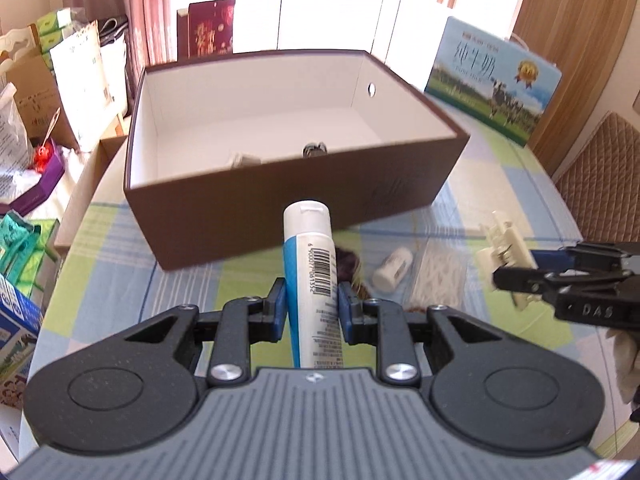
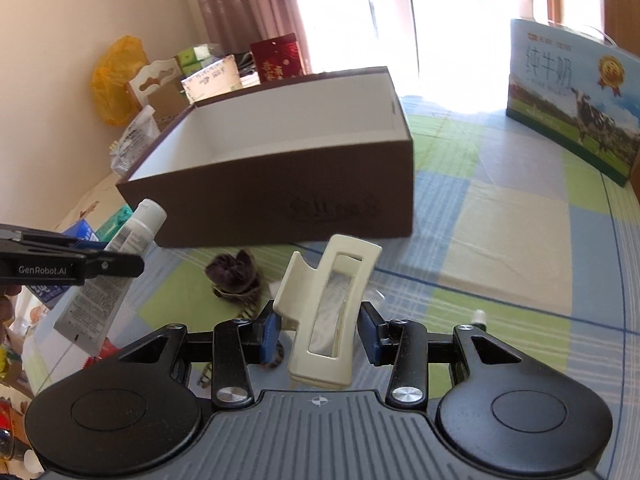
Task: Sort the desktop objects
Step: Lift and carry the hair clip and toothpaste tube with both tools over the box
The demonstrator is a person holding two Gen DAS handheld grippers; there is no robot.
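My left gripper (image 1: 312, 308) is shut on a white and blue tube (image 1: 310, 264), held above the table in front of the open brown box (image 1: 280, 208). The tube also shows in the right wrist view (image 2: 120, 264). My right gripper (image 2: 320, 332) is shut on a cream hair claw clip (image 2: 324, 312), also above the table before the box (image 2: 280, 204). The clip shows at the right of the left wrist view (image 1: 504, 248). Two small items (image 1: 314, 150) lie inside the box.
On the checked tablecloth (image 2: 500, 240) lie a dark scrunchie (image 2: 236, 272), a small white bottle (image 1: 392, 270) and a bag of cotton swabs (image 1: 436, 280). A milk carton box (image 2: 576, 96) stands at the back right. Clutter of bags and boxes (image 1: 40, 120) lies left.
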